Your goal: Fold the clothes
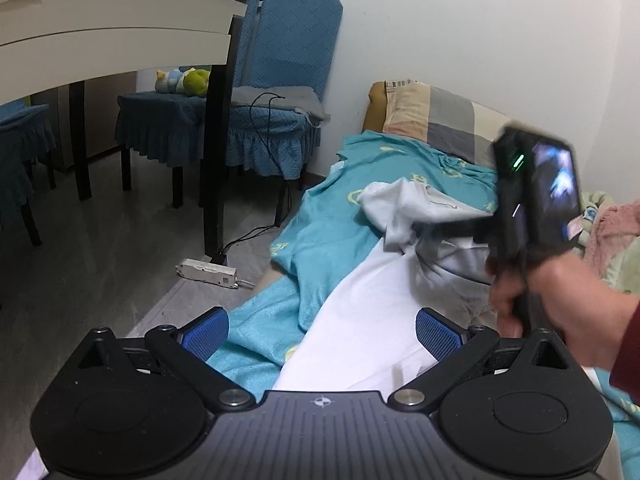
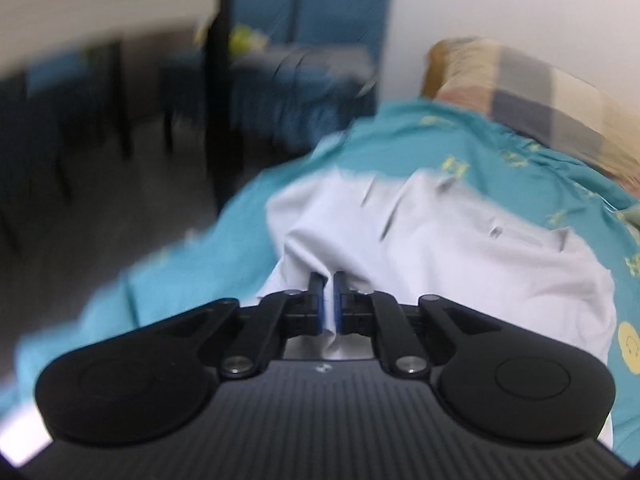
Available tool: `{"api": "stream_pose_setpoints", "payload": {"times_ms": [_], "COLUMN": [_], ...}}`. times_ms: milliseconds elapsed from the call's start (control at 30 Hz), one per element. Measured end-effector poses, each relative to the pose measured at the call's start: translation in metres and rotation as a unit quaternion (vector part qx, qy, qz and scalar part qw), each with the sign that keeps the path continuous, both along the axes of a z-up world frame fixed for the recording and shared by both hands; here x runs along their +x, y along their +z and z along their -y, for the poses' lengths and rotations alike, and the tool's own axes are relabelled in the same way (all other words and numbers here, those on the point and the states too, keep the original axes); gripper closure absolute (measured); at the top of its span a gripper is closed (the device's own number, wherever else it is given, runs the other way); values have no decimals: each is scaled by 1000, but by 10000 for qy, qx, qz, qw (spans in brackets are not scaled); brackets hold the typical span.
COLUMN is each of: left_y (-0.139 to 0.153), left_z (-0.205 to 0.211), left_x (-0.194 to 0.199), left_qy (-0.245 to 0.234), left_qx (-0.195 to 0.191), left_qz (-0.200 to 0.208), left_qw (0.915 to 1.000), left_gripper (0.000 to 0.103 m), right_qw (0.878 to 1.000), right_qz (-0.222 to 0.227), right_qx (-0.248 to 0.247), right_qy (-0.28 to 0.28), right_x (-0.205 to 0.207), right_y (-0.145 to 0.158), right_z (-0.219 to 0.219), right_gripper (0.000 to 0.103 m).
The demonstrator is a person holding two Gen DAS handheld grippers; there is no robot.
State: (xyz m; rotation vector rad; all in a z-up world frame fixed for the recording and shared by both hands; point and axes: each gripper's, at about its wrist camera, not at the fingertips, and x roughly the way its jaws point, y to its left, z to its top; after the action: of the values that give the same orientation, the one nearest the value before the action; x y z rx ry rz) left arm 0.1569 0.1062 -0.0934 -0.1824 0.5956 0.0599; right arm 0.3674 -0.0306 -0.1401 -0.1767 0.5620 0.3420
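Note:
A white garment (image 1: 360, 300) lies rumpled on a teal bedsheet (image 1: 320, 220). My left gripper (image 1: 322, 334) hovers open above the garment's near part, its blue pads (image 1: 206, 338) wide apart and holding nothing. In the left wrist view a hand (image 1: 560, 304) grips the right gripper's black body (image 1: 536, 208) at the right, its fingers hidden in the cloth. In the blurred right wrist view the right gripper (image 2: 328, 292) is shut on a fold of the white garment (image 2: 440, 248), with cloth pinched between the blue pads (image 2: 318, 300).
A checked pillow (image 1: 440, 116) lies at the head of the bed by the white wall. Blue-covered chairs (image 1: 260, 120), a table with black legs (image 1: 216, 160) and a power strip (image 1: 208, 272) stand on the grey floor to the left. Pink and green bedding (image 1: 612, 232) is piled at the right.

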Motion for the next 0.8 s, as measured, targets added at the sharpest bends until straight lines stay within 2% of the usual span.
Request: {"api": "stream_pose_setpoints", "payload": {"times_ms": [100, 167, 233, 400, 533, 667, 700, 733, 767, 800], "left_y": [-1, -1, -2, -10, -16, -18, -18, -18, -17, -17], "left_z": [5, 9, 14, 21, 26, 29, 29, 29, 29, 29], "left_x": [-1, -2, -2, 3, 7, 9, 9, 10, 10, 9], "left_qy": [-103, -193, -279, -380, -430, -439, -435, -431, -430, -429], "left_qx": [42, 68, 126, 178, 334, 375, 374, 362, 345, 333], "left_qz": [7, 38, 83, -13, -114, -157, -166, -173, -173, -167], "left_qw": [9999, 9998, 9995, 9991, 9985, 9982, 9982, 9983, 9983, 9984], "left_gripper": [2, 2, 2, 2, 2, 2, 2, 2, 2, 2], "right_qw": [9967, 9903, 9817, 9634, 9487, 9358, 9359, 9366, 9379, 9389], "right_qz": [327, 392, 322, -269, -483, -466, -363, -284, -206, -130], "right_qx": [521, 873, 1132, 1240, 1677, 2230, 2266, 2325, 2448, 2566], "right_qy": [-524, -1008, -1497, -2361, -2637, -2692, -2673, -2605, -2450, -2292], "right_x": [12, 24, 39, 70, 80, 65, 56, 46, 35, 24], "right_y": [20, 27, 21, -18, -37, -34, -30, -25, -21, -17], "right_z": [29, 56, 85, 130, 150, 164, 163, 162, 161, 158], "right_gripper": [98, 98, 98, 98, 96, 93, 89, 76, 67, 49]}}
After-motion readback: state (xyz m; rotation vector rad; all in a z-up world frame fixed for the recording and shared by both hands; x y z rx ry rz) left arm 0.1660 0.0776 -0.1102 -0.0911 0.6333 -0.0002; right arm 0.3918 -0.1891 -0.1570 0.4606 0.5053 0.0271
